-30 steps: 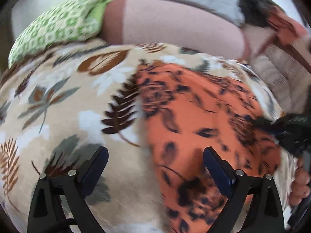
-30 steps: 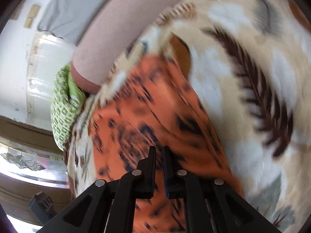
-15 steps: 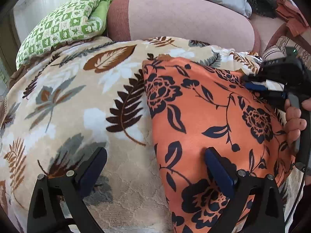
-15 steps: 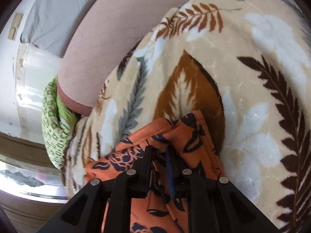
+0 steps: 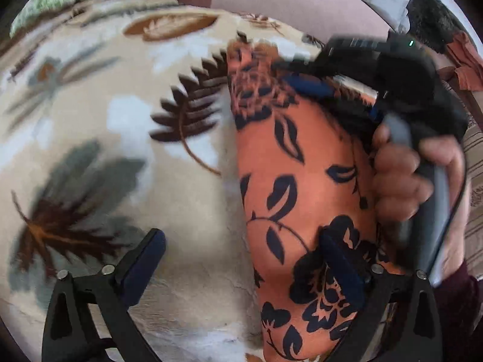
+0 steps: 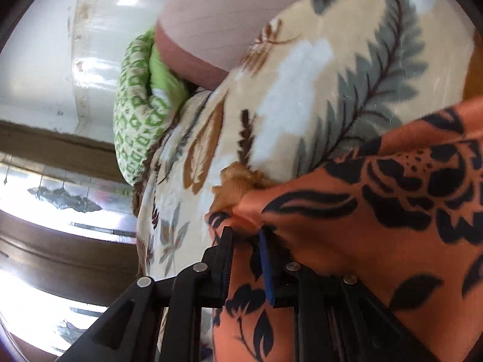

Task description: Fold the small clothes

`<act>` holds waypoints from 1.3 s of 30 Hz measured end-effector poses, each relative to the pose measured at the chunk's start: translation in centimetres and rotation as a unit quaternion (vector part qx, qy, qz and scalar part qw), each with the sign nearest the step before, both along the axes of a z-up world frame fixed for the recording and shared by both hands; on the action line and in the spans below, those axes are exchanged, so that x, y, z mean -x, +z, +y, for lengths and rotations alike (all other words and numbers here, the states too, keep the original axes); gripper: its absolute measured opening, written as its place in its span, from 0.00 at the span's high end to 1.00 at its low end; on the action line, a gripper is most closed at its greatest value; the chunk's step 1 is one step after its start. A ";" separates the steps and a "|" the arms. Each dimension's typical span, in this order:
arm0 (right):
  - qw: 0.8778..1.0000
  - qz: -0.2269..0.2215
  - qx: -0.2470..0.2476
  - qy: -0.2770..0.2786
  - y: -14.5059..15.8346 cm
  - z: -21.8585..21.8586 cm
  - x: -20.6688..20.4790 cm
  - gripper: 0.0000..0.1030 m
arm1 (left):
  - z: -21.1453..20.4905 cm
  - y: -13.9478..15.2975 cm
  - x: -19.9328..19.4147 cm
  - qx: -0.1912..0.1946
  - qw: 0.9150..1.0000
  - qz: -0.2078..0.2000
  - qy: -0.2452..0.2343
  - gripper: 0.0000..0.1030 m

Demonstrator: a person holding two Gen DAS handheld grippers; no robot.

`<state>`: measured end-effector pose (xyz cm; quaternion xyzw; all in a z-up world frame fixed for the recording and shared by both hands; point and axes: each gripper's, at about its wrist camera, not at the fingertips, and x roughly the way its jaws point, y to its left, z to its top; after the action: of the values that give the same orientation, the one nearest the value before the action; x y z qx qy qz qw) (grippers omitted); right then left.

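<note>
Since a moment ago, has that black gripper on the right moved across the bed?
Yes. The right gripper, pinching the orange floral cloth, has swung leftward over it toward the brown fern leaf on the blanket, folding the cloth narrower.

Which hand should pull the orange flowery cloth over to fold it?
Right. The right gripper already has the orange cloth bunched between its fingers, at the far corner. The left gripper is wide open, holding nothing, low over the blanket.

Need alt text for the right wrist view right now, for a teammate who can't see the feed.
The right gripper is pinching a bunched edge of the orange garment with black flowers, lifted over a cream leaf-print blanket. Behind lie a green patterned pillow and a pink bolster. The picture is slightly blurred.
</note>
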<state>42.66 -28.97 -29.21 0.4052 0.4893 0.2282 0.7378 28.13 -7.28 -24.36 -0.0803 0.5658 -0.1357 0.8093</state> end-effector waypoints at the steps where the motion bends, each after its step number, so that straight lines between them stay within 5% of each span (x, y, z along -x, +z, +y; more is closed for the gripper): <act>1: 1.000 0.000 -0.001 -0.003 0.2 -0.1 0.1 0.80 | -0.2 0.1 0.1 -0.007 1.000 -0.007 -0.007 0.00; 11: 0.998 -0.049 -0.019 0.018 4.4 -0.3 1.8 0.78 | -1.8 -0.3 1.5 -0.046 0.997 -0.015 -0.052 0.00; 16: 0.998 -0.012 0.038 0.050 1.3 2.3 0.8 0.79 | -2.4 -0.3 2.1 -0.055 0.995 -0.012 -0.079 0.00; 22: 0.996 -0.029 0.061 0.060 4.2 1.0 2.5 0.79 | -1.9 1.6 0.9 -0.046 0.995 -0.040 -0.081 0.00; 26: 0.998 -0.032 0.050 0.023 6.2 -2.7 6.3 0.78 | -1.5 2.9 0.9 -0.067 0.993 -0.074 -0.063 0.00; 30: 0.997 -0.021 0.070 -0.039 7.6 -6.0 9.8 0.77 | -0.3 1.9 -0.4 -0.048 0.997 -0.042 -0.040 0.00; 36: 0.990 0.055 0.084 -0.102 2.9 -9.0 15.5 0.79 | -0.7 0.8 -0.6 -0.037 0.998 -0.026 -0.042 0.00; 39: 0.990 0.046 0.073 -0.115 2.7 -9.2 16.2 0.79 | -0.8 1.3 -0.4 -0.038 0.998 -0.040 -0.038 0.00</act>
<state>26.43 -38.19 -26.48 0.4142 0.4879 0.0865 0.7635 28.49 -8.10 -23.10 -0.0222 0.5405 -0.1480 0.8279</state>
